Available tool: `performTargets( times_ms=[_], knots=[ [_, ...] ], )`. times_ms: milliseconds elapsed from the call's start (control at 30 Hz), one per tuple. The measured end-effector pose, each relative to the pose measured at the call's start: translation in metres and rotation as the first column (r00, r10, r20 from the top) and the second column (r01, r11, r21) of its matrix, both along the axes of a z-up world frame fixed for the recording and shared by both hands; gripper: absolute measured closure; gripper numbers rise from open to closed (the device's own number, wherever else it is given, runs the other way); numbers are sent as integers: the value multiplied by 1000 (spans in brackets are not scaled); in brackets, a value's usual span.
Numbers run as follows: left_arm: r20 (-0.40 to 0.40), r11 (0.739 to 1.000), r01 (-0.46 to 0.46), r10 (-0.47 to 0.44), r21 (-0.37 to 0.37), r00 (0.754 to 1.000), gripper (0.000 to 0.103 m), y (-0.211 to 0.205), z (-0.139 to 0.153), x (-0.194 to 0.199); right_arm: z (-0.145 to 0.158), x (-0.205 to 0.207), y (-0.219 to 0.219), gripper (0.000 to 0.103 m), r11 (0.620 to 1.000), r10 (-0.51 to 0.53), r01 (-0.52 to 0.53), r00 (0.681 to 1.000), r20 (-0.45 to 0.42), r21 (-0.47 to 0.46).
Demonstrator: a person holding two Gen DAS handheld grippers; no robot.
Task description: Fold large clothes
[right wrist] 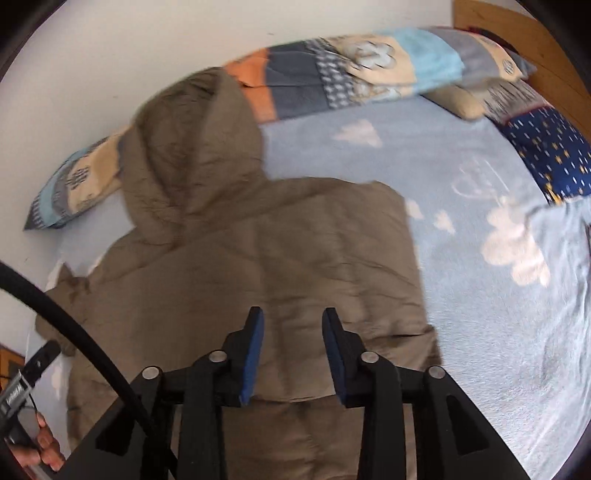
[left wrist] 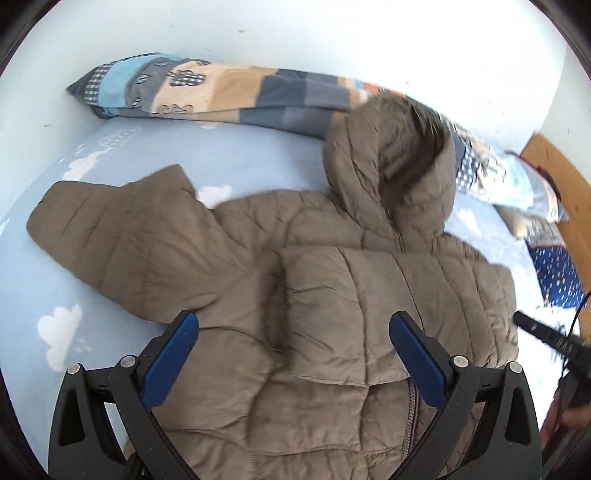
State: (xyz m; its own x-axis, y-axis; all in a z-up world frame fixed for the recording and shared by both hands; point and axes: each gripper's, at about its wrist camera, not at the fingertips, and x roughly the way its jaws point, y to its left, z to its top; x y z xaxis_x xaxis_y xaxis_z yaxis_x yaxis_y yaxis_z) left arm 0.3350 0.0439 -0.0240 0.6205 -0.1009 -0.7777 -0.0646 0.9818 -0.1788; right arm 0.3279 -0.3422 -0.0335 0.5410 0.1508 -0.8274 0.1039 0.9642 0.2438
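Observation:
A brown quilted hooded jacket [left wrist: 332,280] lies flat on a light blue bed sheet with white clouds [left wrist: 229,155]. Its hood [left wrist: 391,162] points toward the wall. One sleeve [left wrist: 110,229] stretches out to the left; the other sleeve [left wrist: 351,295] lies folded across the body. My left gripper [left wrist: 293,325] hovers over the jacket's lower body, jaws wide open and empty. In the right wrist view the jacket [right wrist: 280,251] fills the centre, and my right gripper [right wrist: 293,321] is above the folded sleeve, jaws partly open and holding nothing.
A patchwork duvet [left wrist: 229,92] lies bunched along the white wall [left wrist: 295,33], also in the right wrist view [right wrist: 351,74]. A dark blue patterned pillow [right wrist: 546,147] and a wooden headboard [right wrist: 528,33] are at the right. A black cable [right wrist: 74,332] crosses the left.

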Motion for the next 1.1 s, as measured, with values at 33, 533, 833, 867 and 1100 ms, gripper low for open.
performTargets(
  times_ms=[33,533,833,867,1100],
  knots=[
    [1,1000,-16,16,-1,1000,0,8,2,-2,4,-2,13,66,1000,30,-30,999,12,0],
    [-2,991,-134,134,6,991,0,64,4,-3,-39,8,127,63,958,252,-265,961,-116,-112],
    [45,984,-180,180,-9,983,0,85,25,-13,69,-48,103,50,983,184,-185,964,190,-15],
    [47,982,-190,189,-3,981,0,89,26,-15,77,-55,99,46,986,166,-170,963,214,-1],
    [39,968,-249,249,-21,968,0,115,27,-20,103,-110,94,40,989,122,-143,945,305,48]
  ],
)
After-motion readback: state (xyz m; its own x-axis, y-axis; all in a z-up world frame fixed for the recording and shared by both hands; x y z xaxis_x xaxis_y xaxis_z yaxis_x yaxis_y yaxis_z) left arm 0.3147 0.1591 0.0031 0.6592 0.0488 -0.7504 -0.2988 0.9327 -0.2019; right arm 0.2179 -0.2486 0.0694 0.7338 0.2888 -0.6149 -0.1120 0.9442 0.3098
